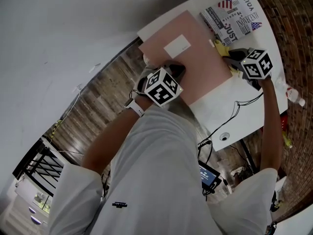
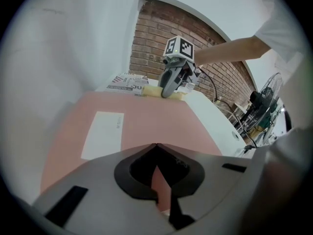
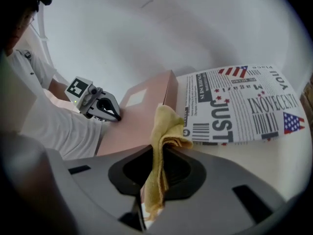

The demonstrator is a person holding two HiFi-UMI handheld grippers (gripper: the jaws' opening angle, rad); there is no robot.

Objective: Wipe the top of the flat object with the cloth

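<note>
Clamps the yellow cloth [image 3: 168, 129] hard in the right tool [image 3: 157, 150], with a bunched fold poking out past the tips and a tail hanging back through the gap. Parks that cloth at the right edge of the pink flat object [image 1: 195, 67], on it or just off it, hard to call, right beside a printed magazine [image 3: 239, 106] on the white surface [image 1: 234, 124]. Plants the left tool [image 2: 156, 146] on the near left edge of the same flat object, clenched tip to tip with nothing seen between, only pink showing through the opening behind the tips. Looks like a hold-down on one side and a wipe about to start from the other; shows no stroke across the top yet.

Now the hazards. Risks skidding the flat object over the smooth surface, given only one point of pressure near the left edge. Risks wiping with a narrow wad rather than a flat pad, so missing strips of the top. Could snag the white label [image 1: 177, 46] in the middle and lift a corner. Could shove the magazine farther off, or drag the cloth over it, by starting so close. Could also catch the black cable [image 1: 236, 106] on the near right with the forearm.

As for writing: reads "JUST" in big black letters on the magazine, plus "YOU" and "Place" at one corner, among stars-and-stripes flags; offers a large word like "INOVECENT", not fully certain. Gives nothing legible on the label.
</note>
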